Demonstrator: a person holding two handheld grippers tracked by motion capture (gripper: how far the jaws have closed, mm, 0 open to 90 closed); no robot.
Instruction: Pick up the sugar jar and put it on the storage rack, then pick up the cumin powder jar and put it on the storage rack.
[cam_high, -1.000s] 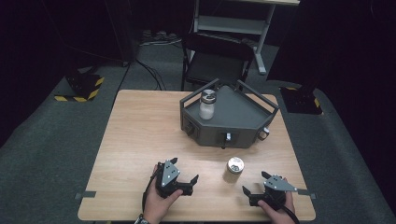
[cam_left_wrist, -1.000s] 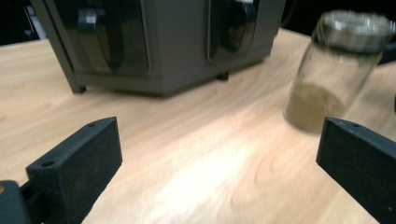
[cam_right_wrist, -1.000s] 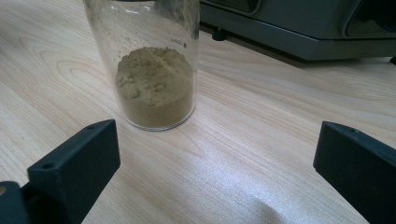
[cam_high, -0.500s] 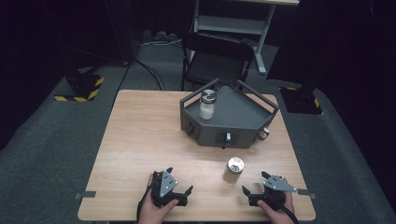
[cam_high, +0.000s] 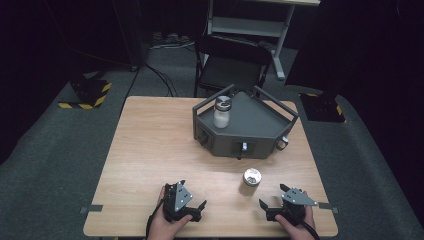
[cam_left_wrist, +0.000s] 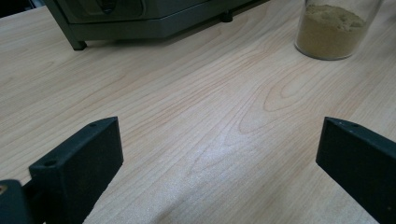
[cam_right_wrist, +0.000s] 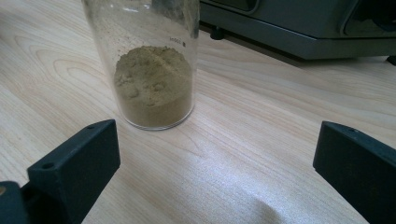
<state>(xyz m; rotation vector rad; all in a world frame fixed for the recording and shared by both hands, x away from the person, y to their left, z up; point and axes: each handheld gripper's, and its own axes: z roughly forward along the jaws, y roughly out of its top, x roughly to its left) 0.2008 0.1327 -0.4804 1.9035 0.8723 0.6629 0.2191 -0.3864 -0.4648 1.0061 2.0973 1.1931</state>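
Observation:
A clear glass jar (cam_high: 251, 182) with a metal lid stands on the wooden table (cam_high: 150, 145) near its front; it holds tan-green powder (cam_right_wrist: 154, 84) and shows at the top right of the left gripper view as the jar (cam_left_wrist: 332, 29). My left gripper (cam_high: 196, 200) rests open at the front left of the jar, nothing between its jaws. To the jar's right, my right gripper (cam_high: 274, 197) is open too, the jar just ahead and left of its jaws. A second jar (cam_high: 221, 113) with white contents stands on a dark grey angular tray stand (cam_high: 260, 122).
The grey stand (cam_left_wrist: 140, 18) sits at the table's back right, with knobs on its front faces. A black chair (cam_high: 232, 65) and a metal frame stand beyond the table. Bare wood spreads across the table's left half.
My left gripper has drawn back toward the table's front edge and slightly left. The right gripper and both jars have stayed put.

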